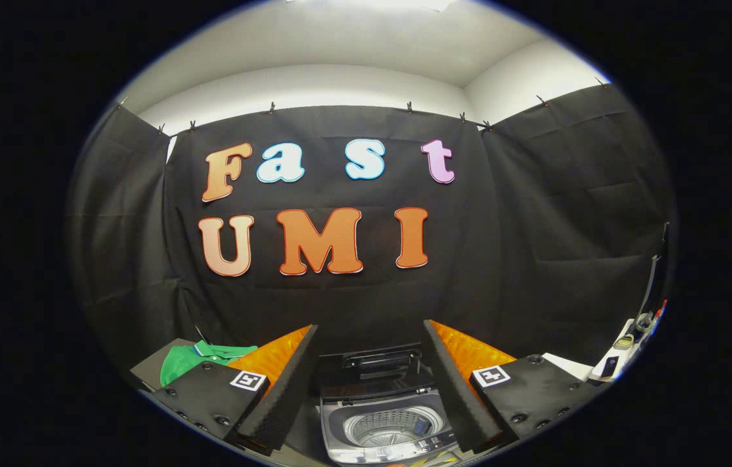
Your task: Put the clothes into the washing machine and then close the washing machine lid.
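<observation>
Washing machine sits low between the two fingers of the hand-held gripper, just ahead of them and below their tips. Its lid stands raised at the back, and the perforated metal drum lies open to view, with a control strip along the near edge. The fingers are spread wide apart and hold nothing; the gap between them frames the machine. Green clothes, a collared shirt, lie off to the left, beyond the left finger, on a dark worktop beside the machine, and well apart from both fingers. Beyond the right finger a pale surface carries a few small items too small to tell. Black cloth hangs behind everything.
</observation>
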Available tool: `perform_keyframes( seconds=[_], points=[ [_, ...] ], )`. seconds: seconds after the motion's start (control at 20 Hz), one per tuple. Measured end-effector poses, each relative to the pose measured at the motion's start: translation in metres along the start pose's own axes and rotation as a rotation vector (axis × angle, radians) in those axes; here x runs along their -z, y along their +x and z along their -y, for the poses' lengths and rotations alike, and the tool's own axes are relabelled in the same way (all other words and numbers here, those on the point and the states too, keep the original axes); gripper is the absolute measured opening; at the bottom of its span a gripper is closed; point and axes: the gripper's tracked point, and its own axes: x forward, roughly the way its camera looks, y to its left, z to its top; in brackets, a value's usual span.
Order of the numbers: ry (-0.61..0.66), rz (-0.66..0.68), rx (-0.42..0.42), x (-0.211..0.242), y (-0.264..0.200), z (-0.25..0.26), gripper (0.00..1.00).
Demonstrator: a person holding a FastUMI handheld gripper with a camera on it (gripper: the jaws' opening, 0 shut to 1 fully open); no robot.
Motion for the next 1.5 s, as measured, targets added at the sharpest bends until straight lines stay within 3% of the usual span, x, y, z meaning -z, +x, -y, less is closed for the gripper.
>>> perform_keyframes(
  seconds=[0.3, 0.6, 0.9, 1.25, 1.5],
  points=[
    [-0.018, -0.002, -0.122, -0.008, 0.008, -0.067, 0.99],
    [-0.050, -0.078, -0.303, 0.026, 0.021, -0.174, 0.98],
    [0.003, -0.332, -0.460, 0.105, 0.022, -0.275, 0.98],
    [-0.066, -0.573, -0.424, 0.196, 0.060, -0.313, 0.99],
    [-0.036, -0.729, -0.404, 0.249, 0.061, -0.325, 0.99]
  ],
)
